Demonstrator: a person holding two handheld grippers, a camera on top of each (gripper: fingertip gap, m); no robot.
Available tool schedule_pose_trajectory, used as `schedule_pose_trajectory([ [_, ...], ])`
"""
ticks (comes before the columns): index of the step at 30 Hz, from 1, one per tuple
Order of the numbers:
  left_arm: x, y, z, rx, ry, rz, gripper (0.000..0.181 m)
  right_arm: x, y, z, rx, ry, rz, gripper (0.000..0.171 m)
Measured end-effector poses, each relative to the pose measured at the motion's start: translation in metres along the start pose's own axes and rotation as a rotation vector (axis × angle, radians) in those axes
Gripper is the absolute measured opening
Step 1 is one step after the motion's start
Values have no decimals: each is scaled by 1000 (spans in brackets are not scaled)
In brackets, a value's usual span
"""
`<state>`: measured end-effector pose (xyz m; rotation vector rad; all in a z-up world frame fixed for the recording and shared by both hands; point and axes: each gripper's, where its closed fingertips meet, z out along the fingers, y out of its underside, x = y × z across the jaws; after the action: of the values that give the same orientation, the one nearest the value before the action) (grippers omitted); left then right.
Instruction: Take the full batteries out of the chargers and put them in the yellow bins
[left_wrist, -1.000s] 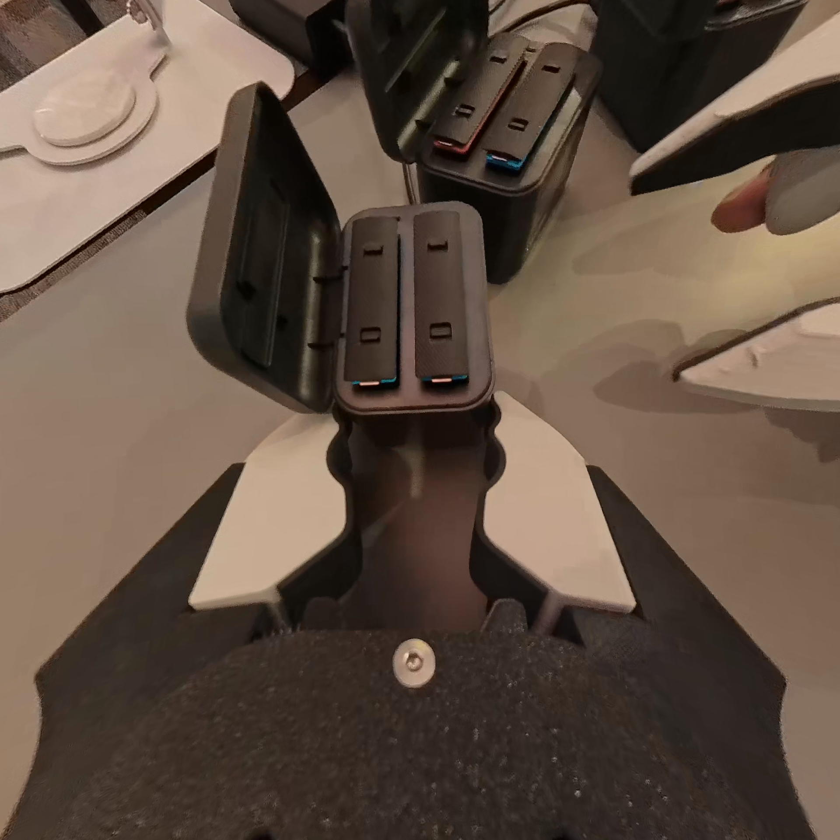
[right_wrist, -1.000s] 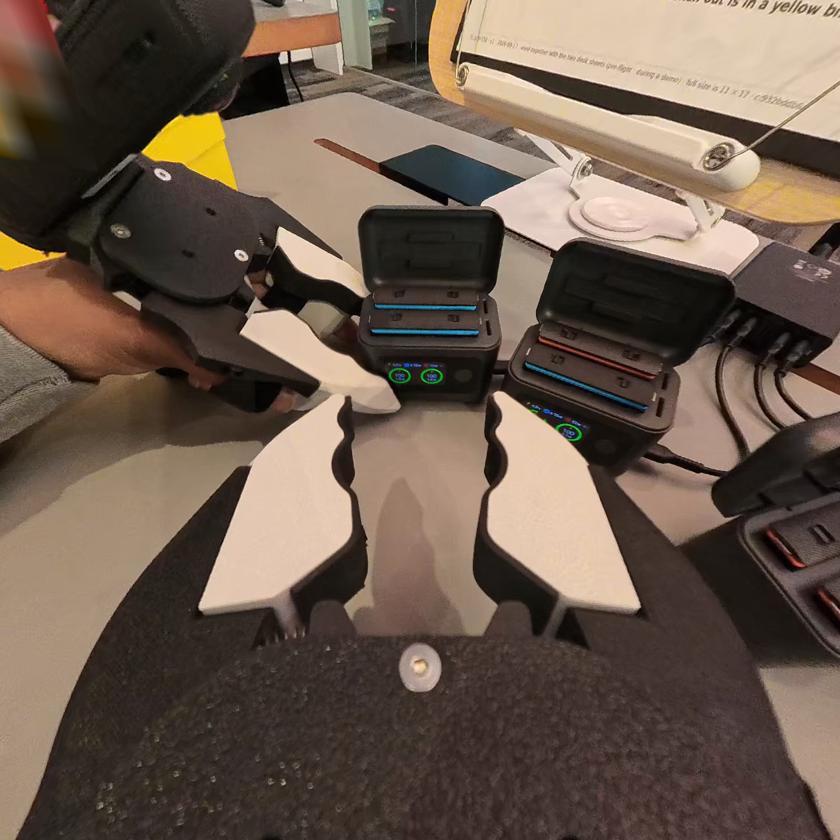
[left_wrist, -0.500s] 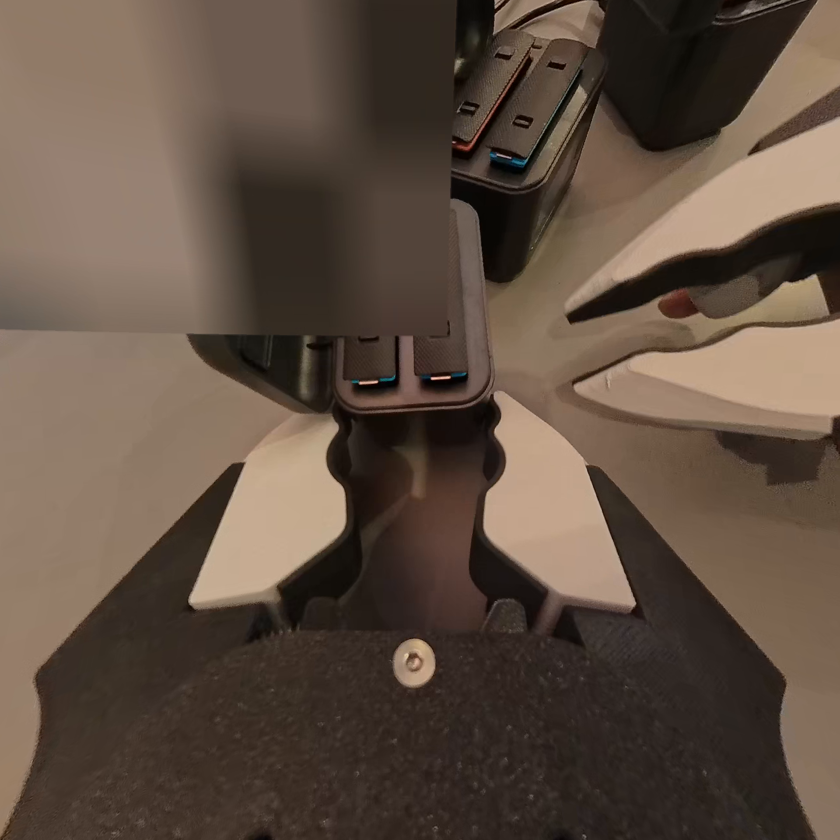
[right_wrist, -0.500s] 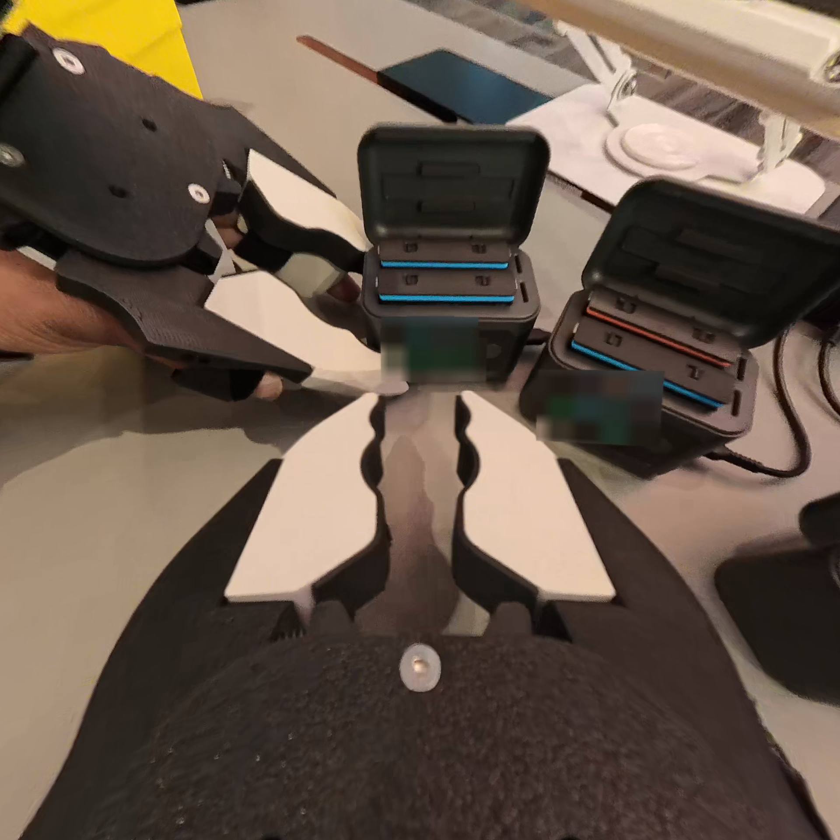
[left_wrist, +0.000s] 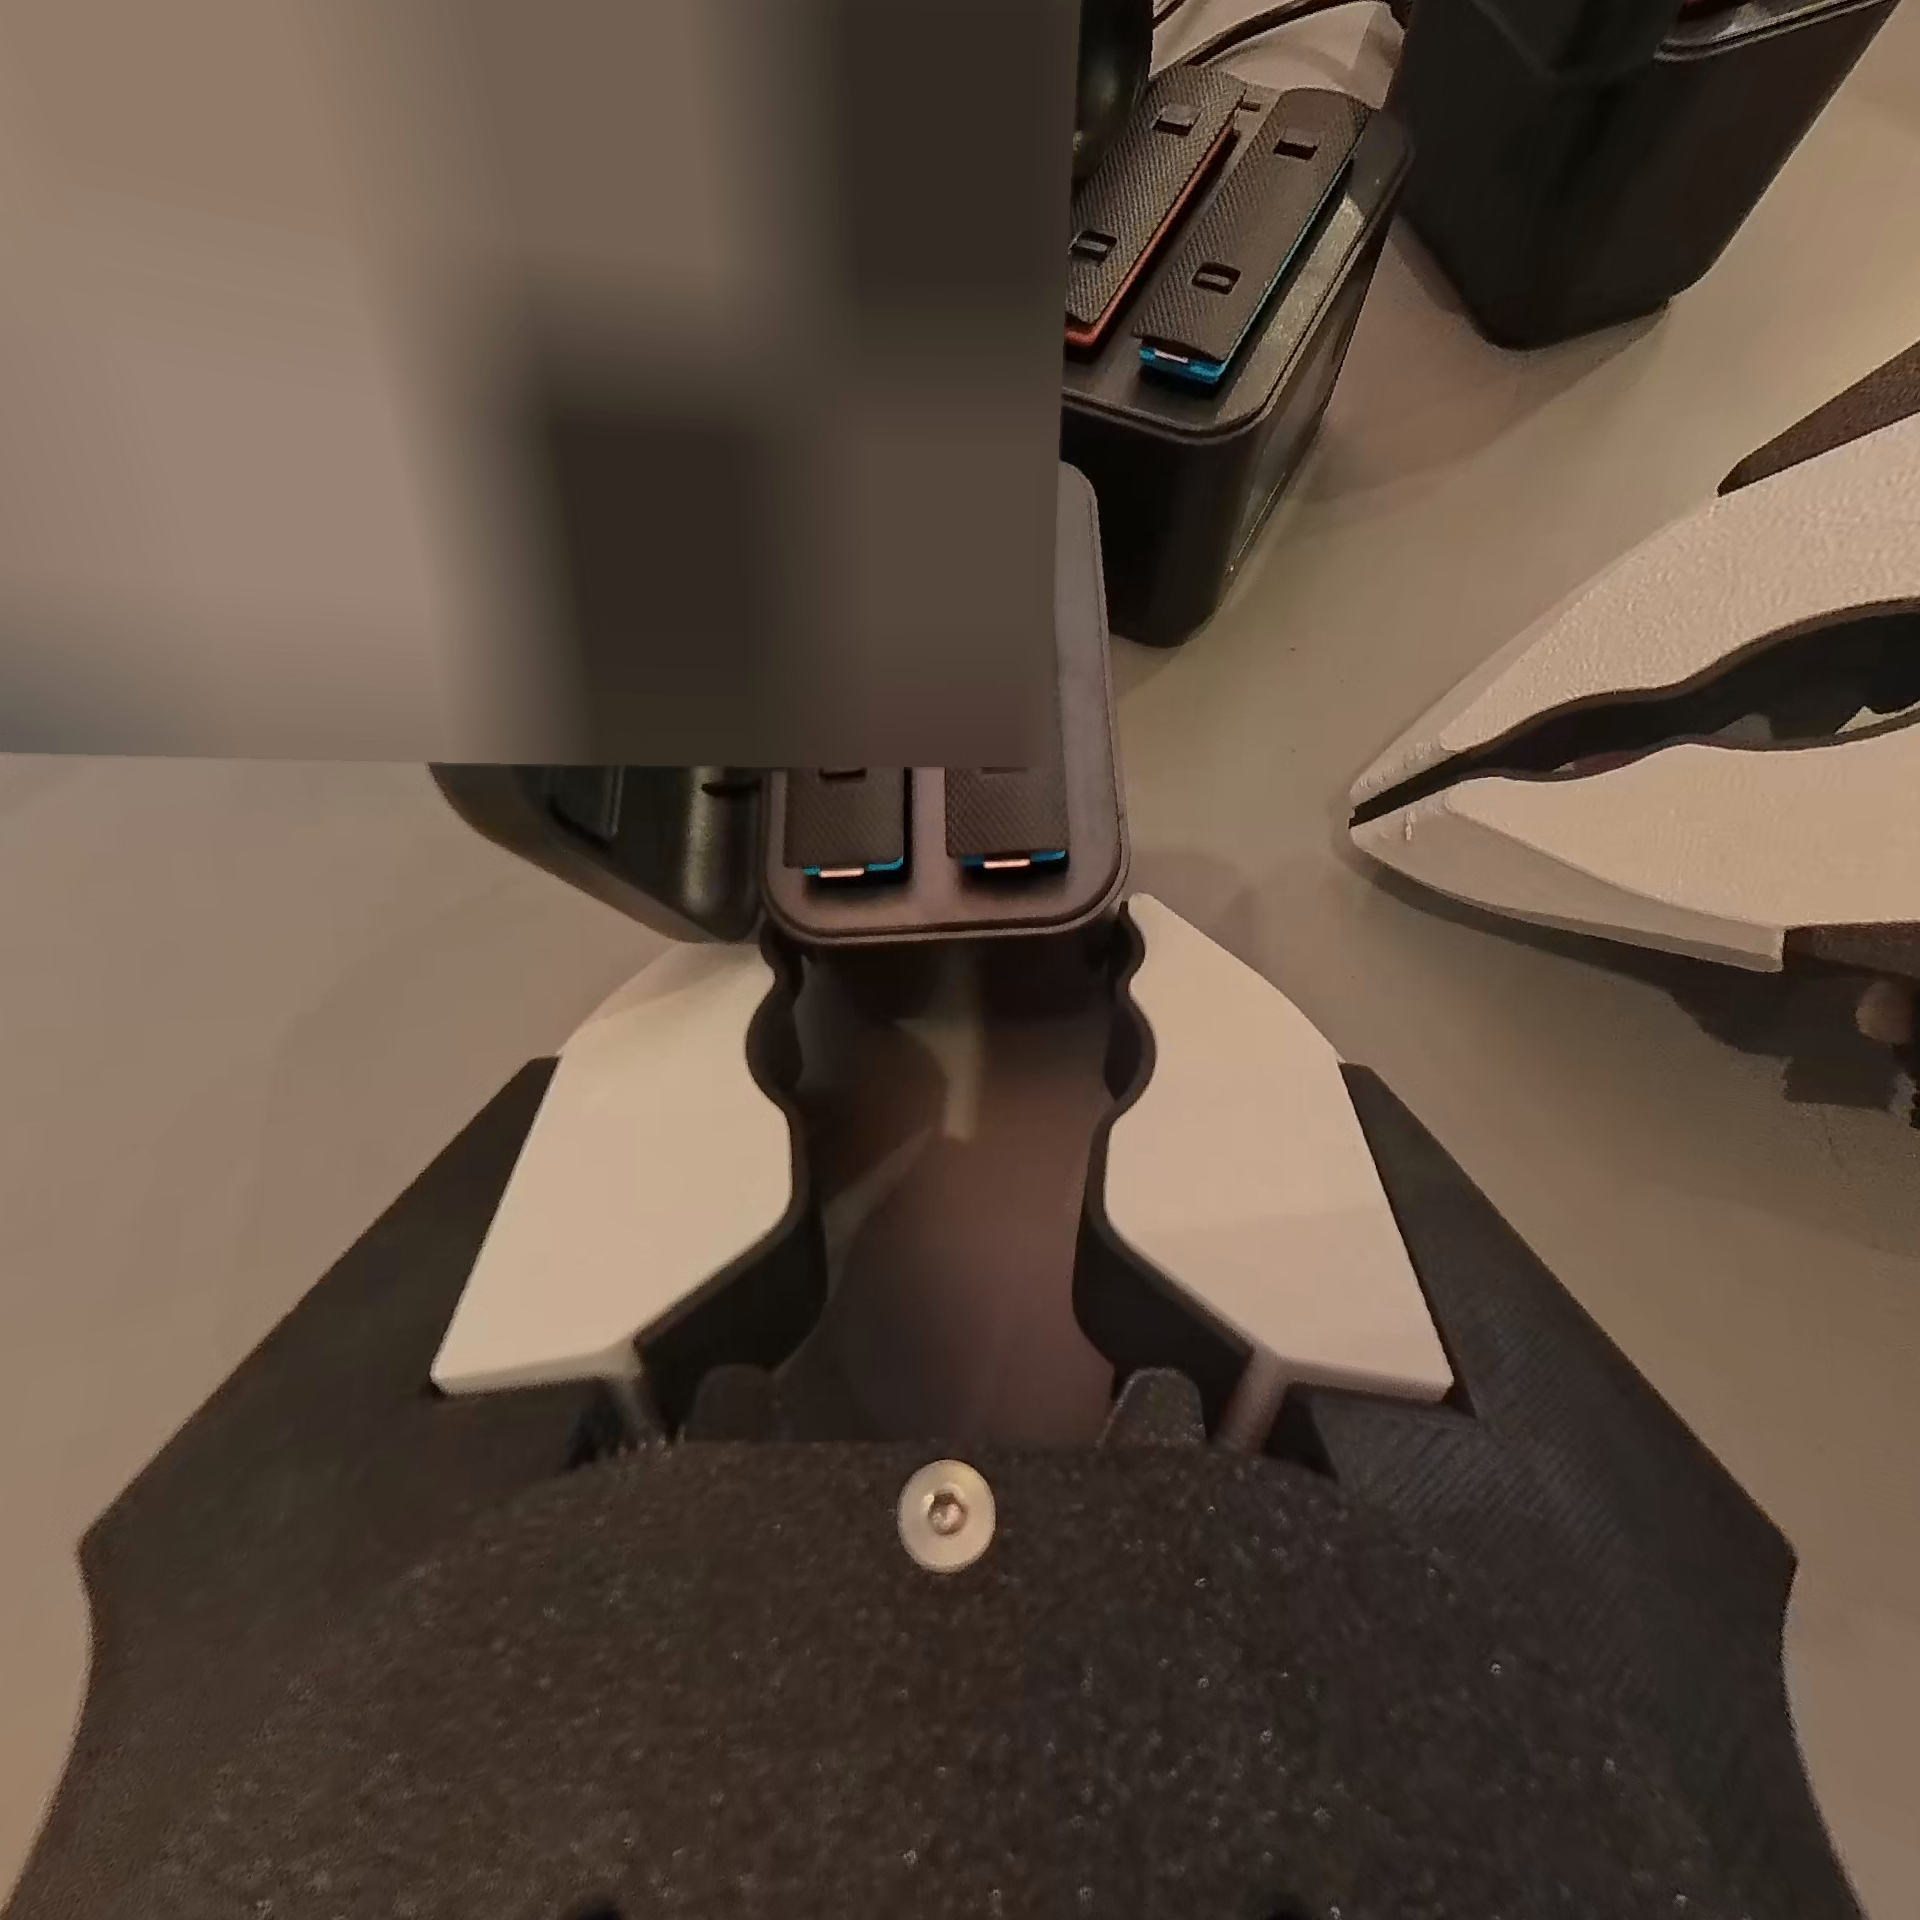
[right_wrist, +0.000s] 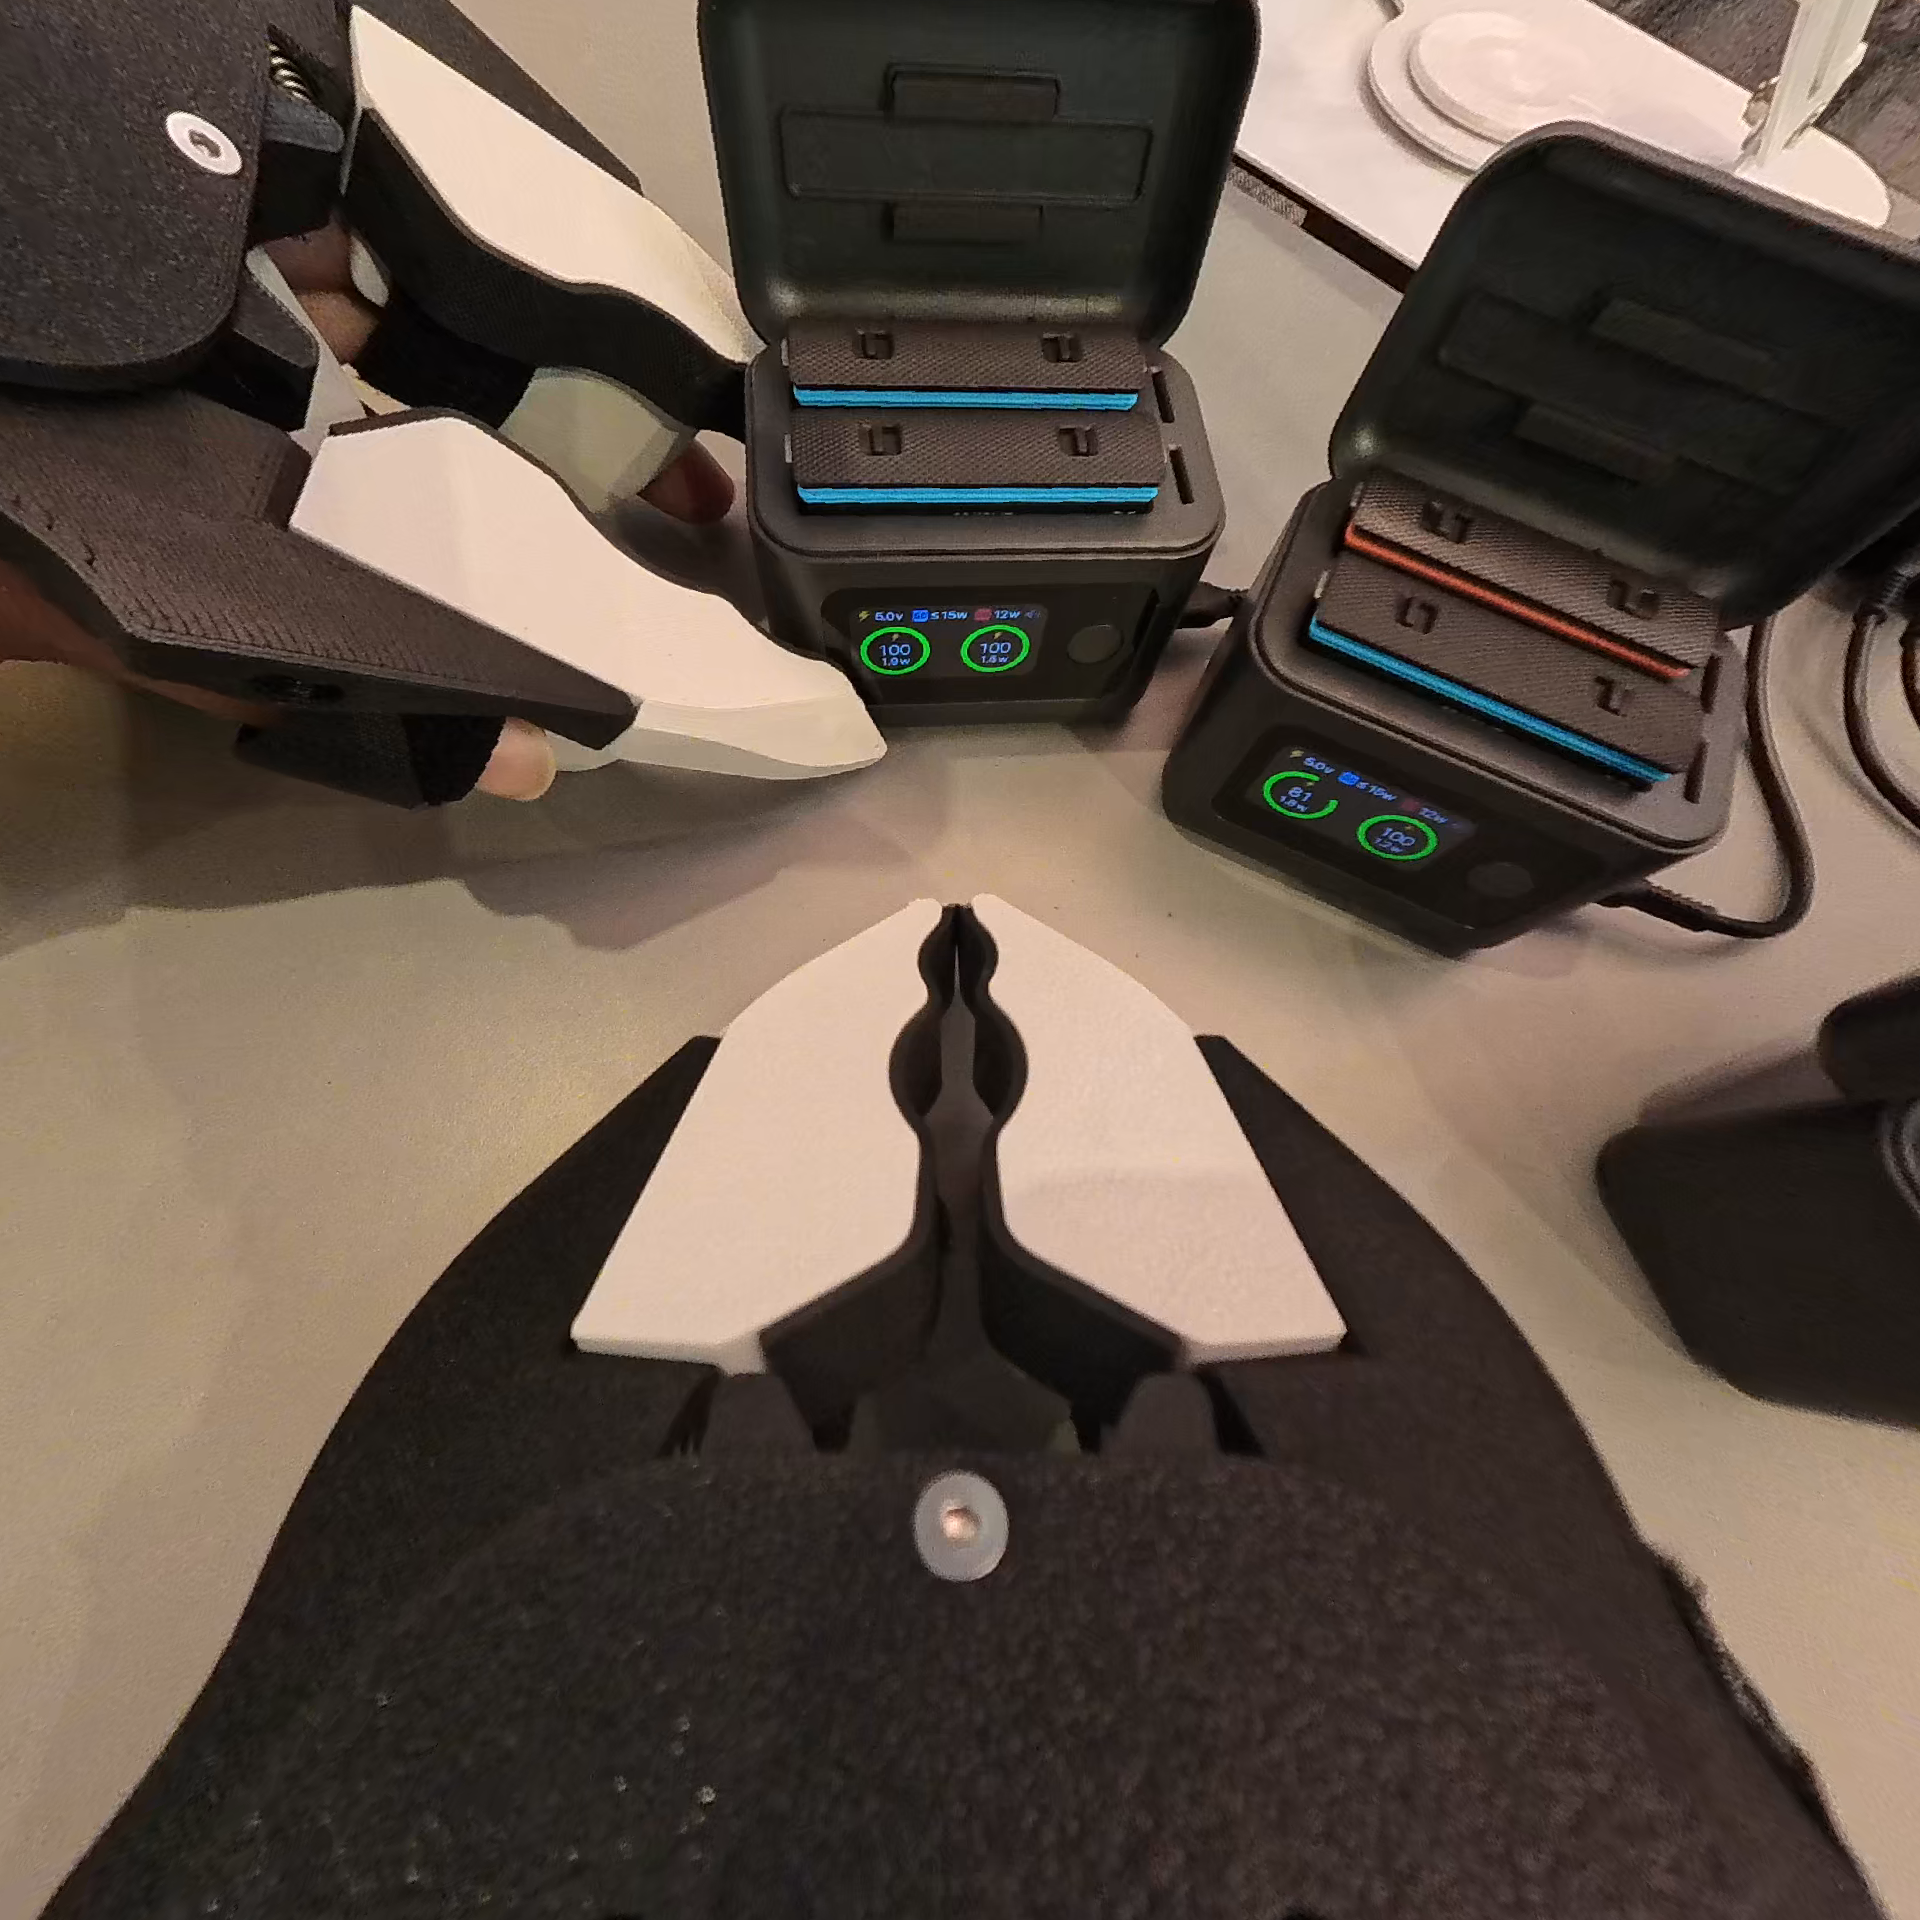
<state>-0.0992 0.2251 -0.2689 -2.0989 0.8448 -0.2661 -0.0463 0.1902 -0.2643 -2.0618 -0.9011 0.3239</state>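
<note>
**Left tongs clasp a charger, right tongs pressed together**

Seen from the left wrist view, the left tongs (left_wrist: 945, 935) are spread around the body of a black charger (left_wrist: 1091, 790), their white fingers (left_wrist: 665, 1174) lying along its two sides. Two batteries (left_wrist: 1006, 831) with blue ends sit side by side in its top slots, just beyond the fingertips. A blurred patch covers most of the charger's lid and the upper left. Behind it stands a second charger (left_wrist: 1247, 488) holding one red-edged and one blue-edged battery. At the right edge the right tongs (left_wrist: 1371, 821) point inward over the grey table (left_wrist: 260, 1039), well apart from the clasped charger.

Next, in the right wrist view, the right tongs (right_wrist: 956, 909) are pressed together with nothing between them, tips hovering near the table (right_wrist: 312, 1091) in front of the charger (right_wrist: 987, 582). Its lid stands open, and two blue-edged batteries (right_wrist: 971, 457) lie in it, one behind the other. The left tongs (right_wrist: 790, 540) come in from the left, one finger at the charger's front corner and one at its rear side. To the right stands the second charger (right_wrist: 1455, 748), lid open, with cables (right_wrist: 1787, 831) trailing beside it.
</note>
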Motion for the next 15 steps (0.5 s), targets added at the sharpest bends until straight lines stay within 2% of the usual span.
schedule_pose_trajectory([
  [9,0,0,0,0,1,-1,57,0,-8,0,49,-15,-7,1],
  [12,0,0,0,0,2,-1,57,3,-21,1,107,-16,-8,14],
  [15,0,0,0,0,2,-1,57,8,-35,2,163,-1,-2,39],
])
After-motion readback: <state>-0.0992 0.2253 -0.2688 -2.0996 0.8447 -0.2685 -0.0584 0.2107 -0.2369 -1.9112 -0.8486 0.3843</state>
